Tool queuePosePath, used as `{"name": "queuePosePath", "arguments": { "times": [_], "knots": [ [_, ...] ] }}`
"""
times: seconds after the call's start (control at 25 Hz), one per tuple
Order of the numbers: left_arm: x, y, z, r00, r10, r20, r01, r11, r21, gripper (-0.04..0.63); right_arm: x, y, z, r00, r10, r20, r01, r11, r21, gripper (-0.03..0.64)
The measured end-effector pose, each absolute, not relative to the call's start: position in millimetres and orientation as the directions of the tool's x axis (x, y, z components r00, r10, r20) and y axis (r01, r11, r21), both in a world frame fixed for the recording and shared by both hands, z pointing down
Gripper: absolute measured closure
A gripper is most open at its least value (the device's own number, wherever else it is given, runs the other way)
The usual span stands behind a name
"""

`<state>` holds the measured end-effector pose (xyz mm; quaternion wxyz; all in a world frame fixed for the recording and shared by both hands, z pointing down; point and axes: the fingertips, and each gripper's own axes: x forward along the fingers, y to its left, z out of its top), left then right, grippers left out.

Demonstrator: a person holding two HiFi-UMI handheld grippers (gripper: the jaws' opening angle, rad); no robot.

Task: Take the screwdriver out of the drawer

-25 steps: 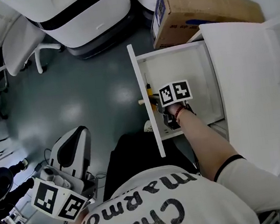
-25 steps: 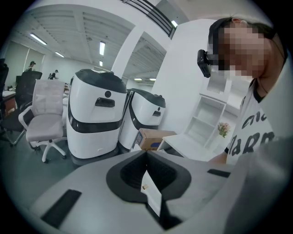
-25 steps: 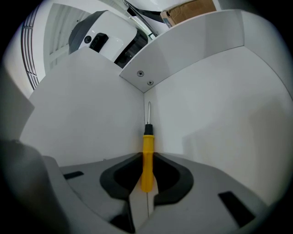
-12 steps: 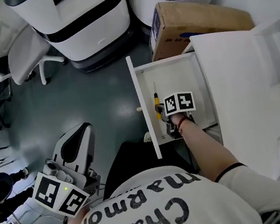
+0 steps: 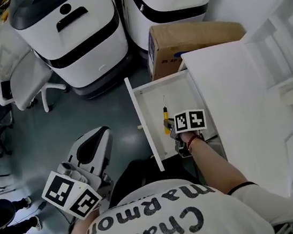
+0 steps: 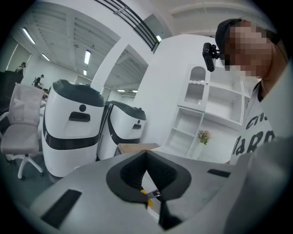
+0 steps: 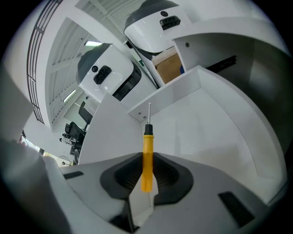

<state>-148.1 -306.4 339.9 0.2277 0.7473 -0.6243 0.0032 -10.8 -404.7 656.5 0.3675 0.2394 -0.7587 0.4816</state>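
The right tool [image 7: 145, 177] pinches the screwdriver [image 7: 147, 146] by its yellow handle, over the open drawer [image 7: 206, 123]. It holds only the end (a small bite), so a bump could drop it back in.

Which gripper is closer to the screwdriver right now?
Right. The right gripper grips the screwdriver by its yellow handle over the open drawer. The left gripper is off to the drawer's left, above the floor, holding nothing.
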Motion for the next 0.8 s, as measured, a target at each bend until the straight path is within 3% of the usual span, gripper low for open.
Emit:
{"name": "queuePosePath", "arguments": {
  "times": [0.8],
  "knots": [
    [-70.5,-334.6,317.2,0.418,-0.894,0.159,-0.868,-0.343,0.359,0.572,36.2,-424.7,516.7,-0.742,-0.316,0.591,-0.652,0.543,-0.529,0.537]
  ]
}}
